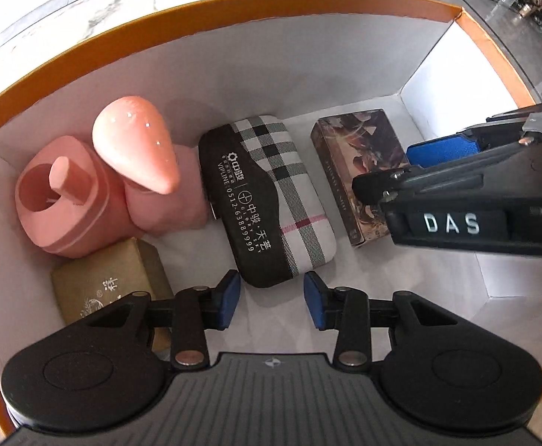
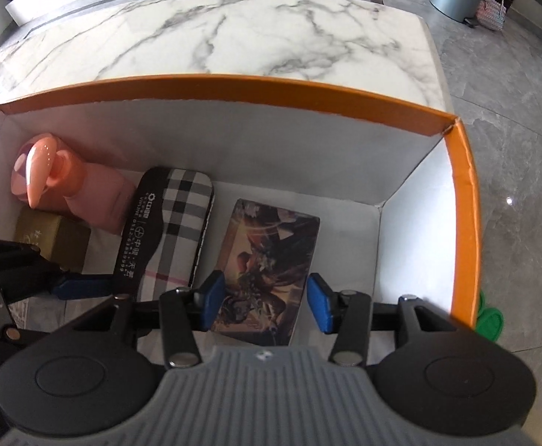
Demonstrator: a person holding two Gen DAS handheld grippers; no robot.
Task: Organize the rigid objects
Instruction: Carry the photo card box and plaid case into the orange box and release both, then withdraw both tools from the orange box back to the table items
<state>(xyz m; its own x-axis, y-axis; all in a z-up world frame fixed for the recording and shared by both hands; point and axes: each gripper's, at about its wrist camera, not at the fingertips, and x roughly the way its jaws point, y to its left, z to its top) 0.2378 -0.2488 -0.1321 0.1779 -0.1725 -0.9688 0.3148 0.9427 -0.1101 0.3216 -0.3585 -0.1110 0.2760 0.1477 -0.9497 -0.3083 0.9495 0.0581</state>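
Below, picture box (image 2: 271,260) lying between spread right tongs (image 2: 267,303), seemingly untouched, left tongs (image 1: 272,299) spread beside plaid case (image 1: 271,200)

We read white print on the dark flap of the plaid case (image 1: 271,200), centre frame: "VIP LINE: 0512-63889999", with Chinese characters beside it. At right, "DAS" stands in white on the right gripper (image 1: 453,223). Lettering on the brown box (image 1: 111,282), lower left, stays unreadable.

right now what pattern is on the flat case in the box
Black, white and grey plaid on the case, with a black band; clearest in the left wrist view.
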